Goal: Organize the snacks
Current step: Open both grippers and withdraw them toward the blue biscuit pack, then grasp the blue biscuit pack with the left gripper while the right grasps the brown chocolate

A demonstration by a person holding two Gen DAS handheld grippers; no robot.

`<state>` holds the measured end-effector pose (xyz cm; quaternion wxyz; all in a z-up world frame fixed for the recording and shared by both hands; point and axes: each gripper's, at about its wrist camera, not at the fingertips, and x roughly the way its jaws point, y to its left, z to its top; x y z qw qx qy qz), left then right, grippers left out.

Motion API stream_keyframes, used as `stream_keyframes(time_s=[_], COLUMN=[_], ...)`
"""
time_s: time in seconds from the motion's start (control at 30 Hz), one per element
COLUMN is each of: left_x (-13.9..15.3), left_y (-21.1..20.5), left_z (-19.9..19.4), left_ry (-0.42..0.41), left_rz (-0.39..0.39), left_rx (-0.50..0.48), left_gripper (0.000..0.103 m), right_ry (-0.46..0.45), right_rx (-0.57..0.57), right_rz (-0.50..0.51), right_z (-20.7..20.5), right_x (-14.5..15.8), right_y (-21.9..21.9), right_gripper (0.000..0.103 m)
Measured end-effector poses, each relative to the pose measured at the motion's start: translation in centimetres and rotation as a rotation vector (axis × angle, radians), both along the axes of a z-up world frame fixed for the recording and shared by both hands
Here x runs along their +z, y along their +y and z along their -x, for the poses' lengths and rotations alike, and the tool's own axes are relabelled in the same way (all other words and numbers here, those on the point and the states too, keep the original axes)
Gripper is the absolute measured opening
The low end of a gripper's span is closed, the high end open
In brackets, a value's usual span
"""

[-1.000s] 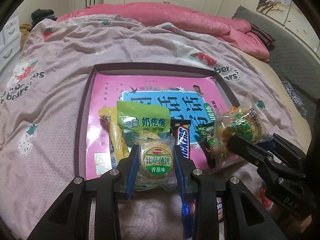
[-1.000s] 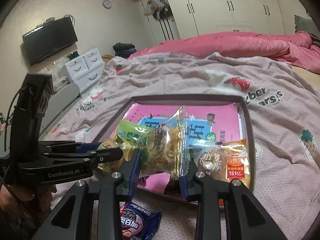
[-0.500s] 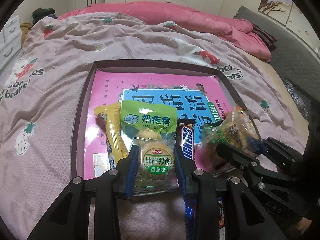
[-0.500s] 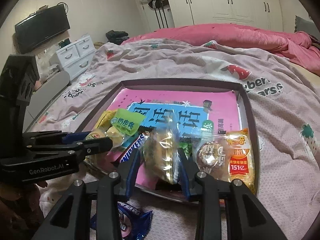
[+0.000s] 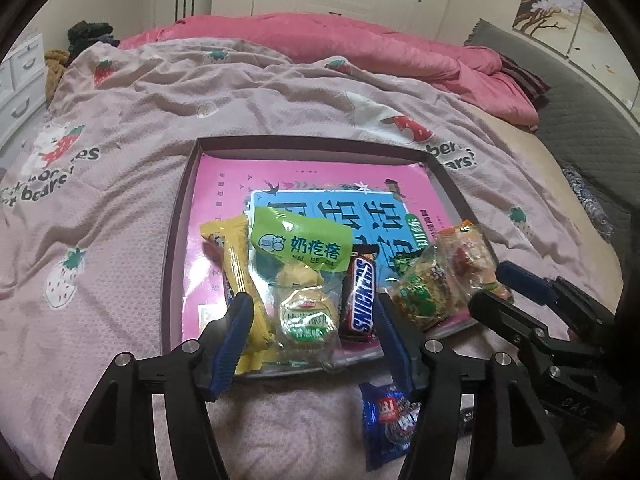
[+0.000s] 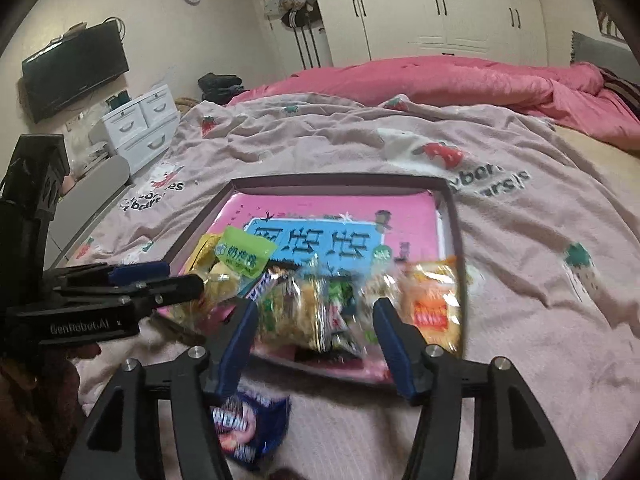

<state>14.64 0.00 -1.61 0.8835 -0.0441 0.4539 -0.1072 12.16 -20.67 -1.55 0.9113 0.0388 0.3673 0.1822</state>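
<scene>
Snacks sit in a row along the near edge of the shallow tray [image 5: 176, 240], which lies on the bed's strawberry-print cover [image 5: 120, 208]. The left claw [image 5: 310, 330] has just been opening: its blue pads stand clear on either side of the round biscuit pack [image 5: 306, 320], which now rests on the tray floor between the yellow bar [image 5: 240, 268] and the Snickers bar [image 5: 362, 300], overlapping the green milk-candy bag [image 5: 300, 240] behind it. The right claw [image 6: 314, 328] has likewise just been opening and is released around the clear crispy-snack bag [image 6: 304, 312], which lies in the tray beside the orange cracker pack [image 6: 432, 304]; that view is smeared, so exact contact is hard to judge.

The step in hand looks like letting go cleanly. To do it well, both claws should draw back along their own line before lifting, so no pad snags crinkly wrapper and drags a pack over the tray's low rim. A blue cookie packet [image 5: 390, 420] remains on the cover outside the tray, close under the left claw; it seems the natural next pick.
</scene>
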Motion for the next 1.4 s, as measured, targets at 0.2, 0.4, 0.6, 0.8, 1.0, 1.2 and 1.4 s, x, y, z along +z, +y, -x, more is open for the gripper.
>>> stream_keyframes(time_s=[0.2, 0.4, 0.6, 0.8, 1.0, 1.2, 1.4], left_x=[0.8, -0.4, -1.4, -2.9, -4.6, -5.3, -5.7], left_y=[-0.6, -2.0, -3.6, -4.7, -5.3, -5.7, -6.3], left_z=[2.5, 4.5, 5.5, 5.1, 4.6, 4.1, 3.8], left_ry=[0.009, 0.076, 0.118, 0.186, 0.246, 0.268, 0.277], left_rz=[0.001, 0.01, 0.022, 0.048, 0.06, 0.061, 0.057], left_rx=[-0.062, -0.122, -0.152, -0.148, -0.138, -0.134, -0.141], left_gripper=[0.067, 0.072, 0.073, 0.074, 0.074, 0.074, 0.074], right_ry=[0.072, 0.131, 0.166, 0.179, 0.153, 0.15, 0.143], right_rx=[-0.036, -0.05, -0.055, -0.055, -0.041, -0.02, -0.04], right_rz=[-0.03, 0.018, 0.087, 0.139, 0.137, 0.183, 0.17], right_z=[3.2, 6.6, 8.6, 9.1, 9.2, 8.5, 8.3], right_x=[-0.2, -1.1, -2.4, -3.9, -4.7, -6.0, -5.9], right_y=[-1.6, -1.4, -0.6, -0.1, 0.6, 1.9, 1.1], right_gripper=[0.06, 0.06, 0.06, 0.06, 0.06, 0.047, 0.037])
